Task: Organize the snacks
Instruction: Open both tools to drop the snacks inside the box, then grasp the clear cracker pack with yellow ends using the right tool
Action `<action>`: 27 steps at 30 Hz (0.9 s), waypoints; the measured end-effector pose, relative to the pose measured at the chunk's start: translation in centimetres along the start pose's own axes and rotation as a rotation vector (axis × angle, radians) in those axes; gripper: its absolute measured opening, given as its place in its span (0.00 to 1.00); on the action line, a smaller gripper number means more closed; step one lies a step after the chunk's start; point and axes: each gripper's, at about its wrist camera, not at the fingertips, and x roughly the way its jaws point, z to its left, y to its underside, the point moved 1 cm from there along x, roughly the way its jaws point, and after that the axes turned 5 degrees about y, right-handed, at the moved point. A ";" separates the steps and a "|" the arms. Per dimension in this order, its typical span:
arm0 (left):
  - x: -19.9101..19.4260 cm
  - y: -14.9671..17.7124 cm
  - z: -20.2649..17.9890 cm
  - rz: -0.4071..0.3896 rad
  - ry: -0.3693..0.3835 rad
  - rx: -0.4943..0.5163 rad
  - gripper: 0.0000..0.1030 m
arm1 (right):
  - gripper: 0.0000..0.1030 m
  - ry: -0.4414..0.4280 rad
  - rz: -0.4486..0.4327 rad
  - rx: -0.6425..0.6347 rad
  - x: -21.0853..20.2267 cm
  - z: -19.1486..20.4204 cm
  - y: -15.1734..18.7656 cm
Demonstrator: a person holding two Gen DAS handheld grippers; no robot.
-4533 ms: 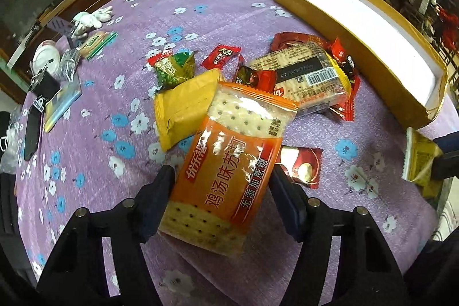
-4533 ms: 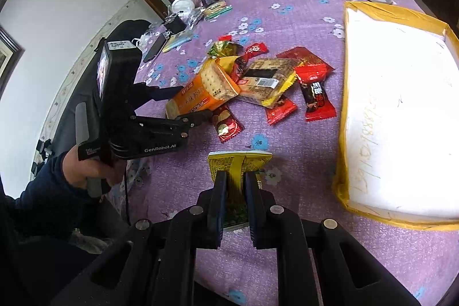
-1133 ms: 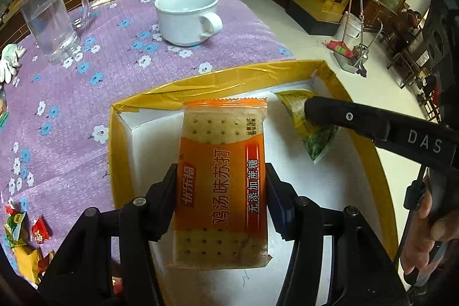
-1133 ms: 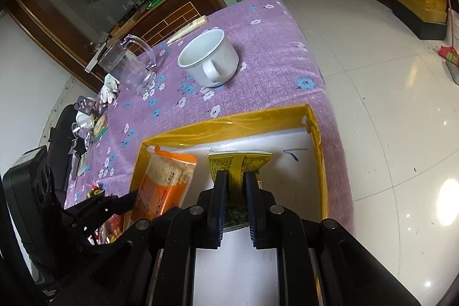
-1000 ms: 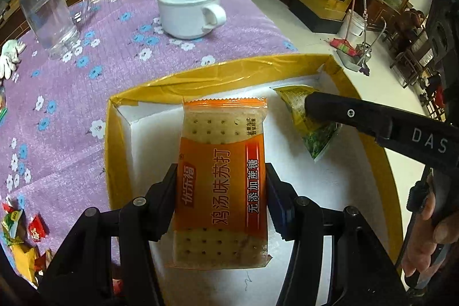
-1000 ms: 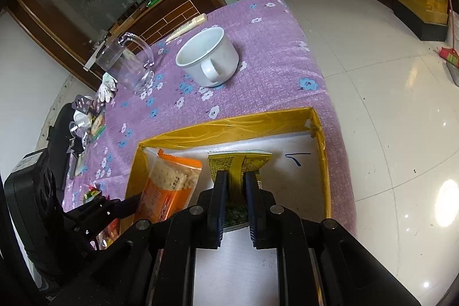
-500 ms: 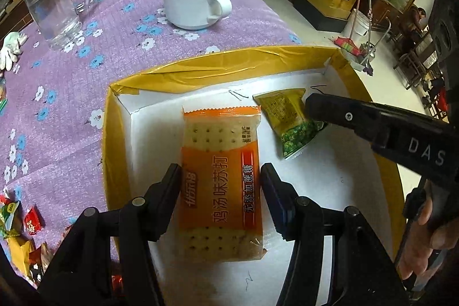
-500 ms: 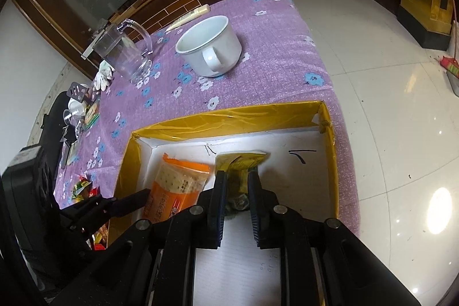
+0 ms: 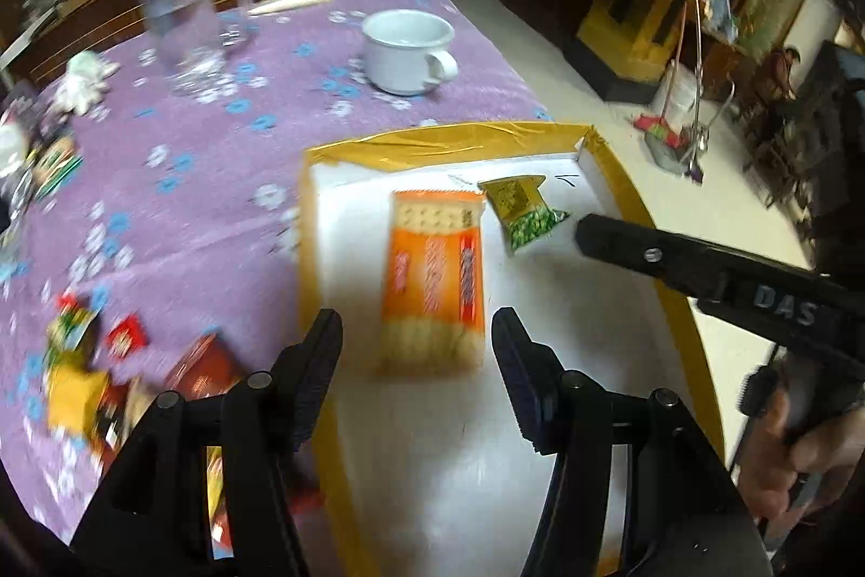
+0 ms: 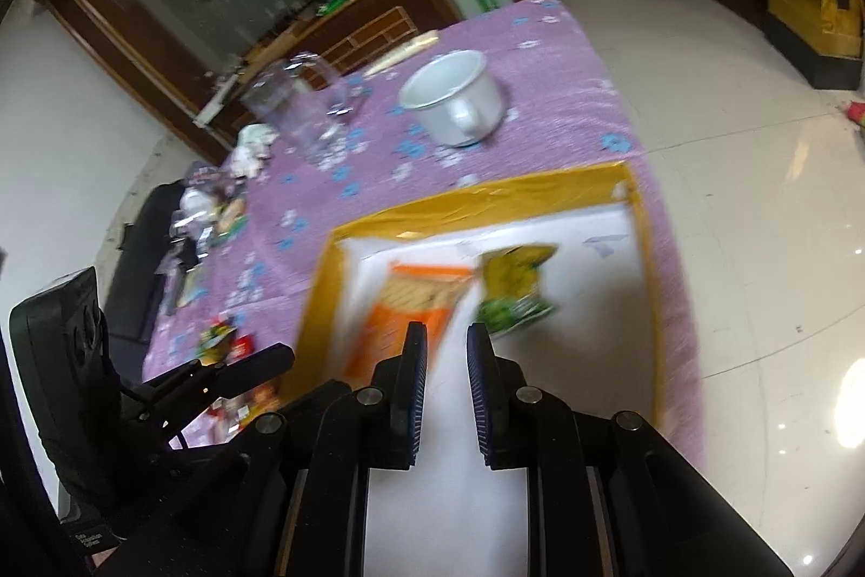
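Note:
An orange cracker pack (image 9: 432, 279) lies flat on the white floor of the yellow-rimmed box (image 9: 443, 139), near its far end. A small green-and-yellow snack packet (image 9: 521, 212) lies just right of it. My left gripper (image 9: 413, 339) is open and empty, just behind the cracker pack. My right gripper (image 10: 446, 350) is open and empty, pulled back from the green packet (image 10: 513, 290); its arm (image 9: 703, 274) crosses the box's right side. In the right wrist view the cracker pack (image 10: 416, 306) and box (image 10: 486, 204) are blurred.
Several loose snacks (image 9: 108, 360) lie on the purple flowered tablecloth left of the box. A white cup (image 9: 405, 52) and a glass mug (image 9: 184, 31) stand beyond the box. The table edge drops to a tiled floor (image 10: 757, 144) on the right.
Both grippers have let go: the cracker pack and the green packet now lie in the box. Both grippers opened and drew back, with motion blur.

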 end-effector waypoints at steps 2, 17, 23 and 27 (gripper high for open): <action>-1.7 1.1 1.0 -0.011 -0.012 -0.022 0.54 | 0.17 -0.047 0.011 -0.031 -0.1 1.9 0.7; -9.9 14.7 16.5 -0.046 -0.106 -0.407 0.58 | 0.23 -0.211 0.256 -0.267 4.1 17.7 9.0; -12.3 16.5 19.9 -0.089 -0.121 -0.436 0.58 | 0.23 -0.147 0.325 -0.321 7.0 20.6 11.9; -13.5 18.0 21.7 -0.087 -0.122 -0.453 0.58 | 0.24 -0.145 0.354 -0.366 8.5 22.9 13.6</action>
